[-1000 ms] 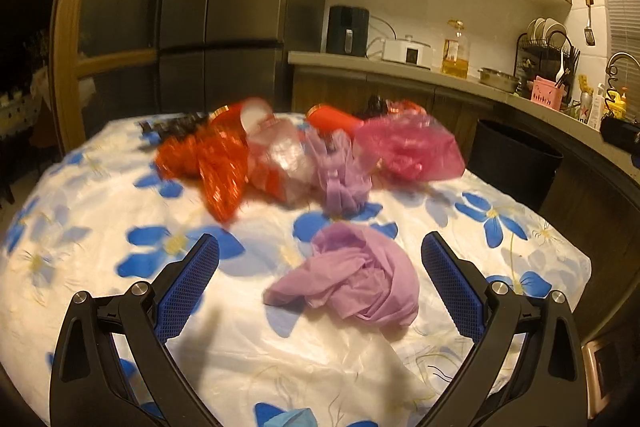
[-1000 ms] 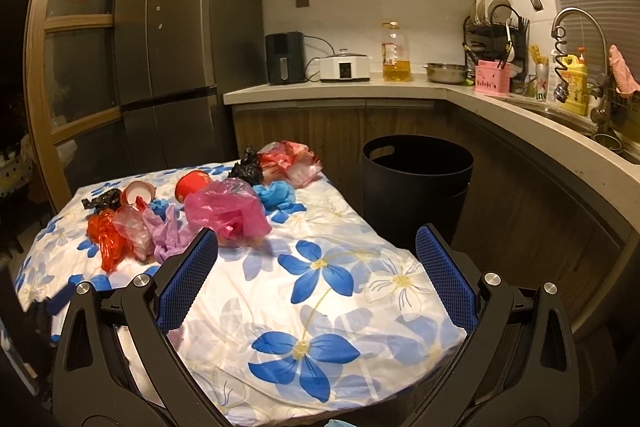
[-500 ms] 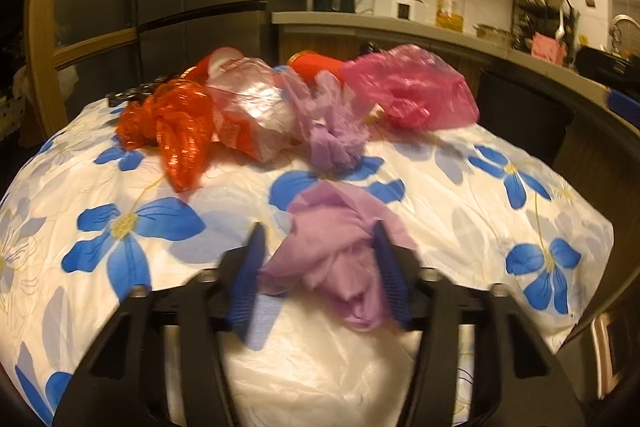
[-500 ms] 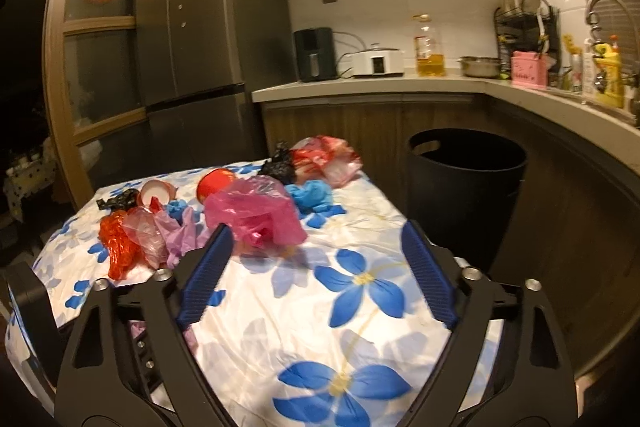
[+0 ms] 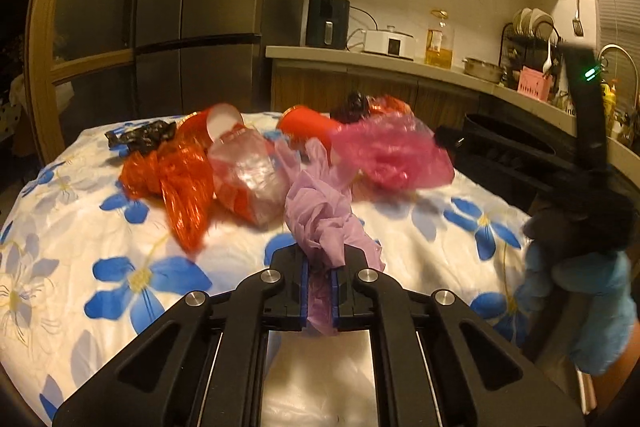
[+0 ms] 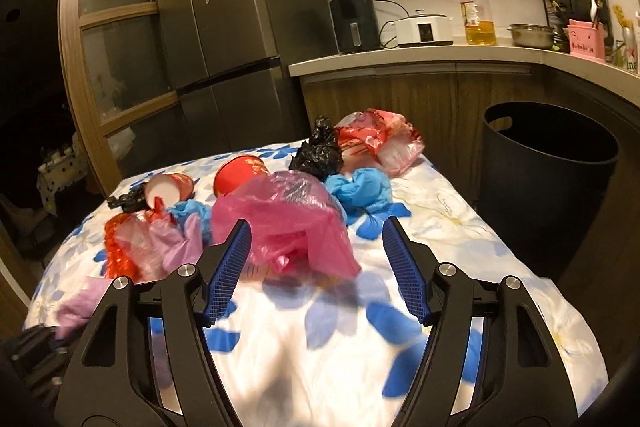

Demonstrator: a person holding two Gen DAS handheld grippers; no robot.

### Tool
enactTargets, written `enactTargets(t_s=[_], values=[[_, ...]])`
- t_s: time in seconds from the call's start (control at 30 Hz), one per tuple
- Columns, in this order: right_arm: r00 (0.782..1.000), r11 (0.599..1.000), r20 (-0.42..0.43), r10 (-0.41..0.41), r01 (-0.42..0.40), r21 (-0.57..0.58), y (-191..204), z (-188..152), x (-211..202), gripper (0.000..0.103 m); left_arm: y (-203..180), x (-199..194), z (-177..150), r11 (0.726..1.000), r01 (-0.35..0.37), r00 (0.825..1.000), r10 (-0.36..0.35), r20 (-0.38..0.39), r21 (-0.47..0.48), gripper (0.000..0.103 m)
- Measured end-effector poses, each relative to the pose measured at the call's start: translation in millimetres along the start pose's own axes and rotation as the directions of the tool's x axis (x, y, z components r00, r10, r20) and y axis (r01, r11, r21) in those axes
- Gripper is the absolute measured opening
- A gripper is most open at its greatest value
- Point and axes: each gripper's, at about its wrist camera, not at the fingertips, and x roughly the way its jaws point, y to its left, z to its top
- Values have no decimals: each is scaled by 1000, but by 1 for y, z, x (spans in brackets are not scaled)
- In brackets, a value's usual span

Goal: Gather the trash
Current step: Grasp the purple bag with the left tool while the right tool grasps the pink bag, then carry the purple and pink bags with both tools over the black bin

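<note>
Two grippers work the table: left gripper (image 5: pixel 319 291) pinches the lilac bag (image 5: pixel 324 223); right gripper (image 6: pixel 316 267), jaws narrowing, straddles the pink bag (image 6: pixel 288 223) (bite deep, into bunched film).

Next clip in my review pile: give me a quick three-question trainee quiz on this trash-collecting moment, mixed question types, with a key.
1. True or false: the left gripper is shut on the lilac plastic bag.
2. Multiple choice: the pink plastic bag lies
A. inside the black bin
B. on the flowered tablecloth, between the right gripper's open fingers
C. on the kitchen counter
3. Fill in: the black bin stands on the floor beside the ____.

Key
1. True; the bag bunches up out of the closed pads.
2. B; the jaws have just been closing but do not yet press on it.
3. Table, at its right side in the right wrist view.
</note>
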Motion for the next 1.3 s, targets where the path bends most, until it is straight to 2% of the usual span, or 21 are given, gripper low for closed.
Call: enactTargets(t_s=[0.17,0.27,0.33,0.4,0.5,0.57,0.87,1.1,1.3], values=[[999,999,-23,42,-42,-9,-3,5,26,67,2,4,8,1000,-15,1000,15,1,-12,7],[997,998,-46,65,-65,-9,-4,5,38,62,5,8,10,999,-20,1000,20,-11,-32,7],[994,996,-65,86,-86,-3,-6,3,44,54,7,10,13,999,-28,1000,28,-15,-37,7],[991,995,-84,100,-100,2,-6,1,50,34,7,10,15,999,-40,999,40,-14,-33,7],[989,993,-91,114,-116,-18,-3,-3,49,12,5,9,18,998,-51,999,51,-9,-30,7],[989,991,-86,120,-124,-44,0,-5,42,8,3,8,20,998,-54,999,54,-7,-29,7],[991,992,35,128,-128,-16,-18,14,-21,5,-19,-1,45,999,-50,997,50,55,-3,7],[991,998,123,55,-58,19,-55,41,-54,5,-55,3,71,999,12,994,-17,110,47,7],[980,998,196,-39,28,59,-95,64,-72,5,-96,22,101,993,75,985,-89,149,95,7]])
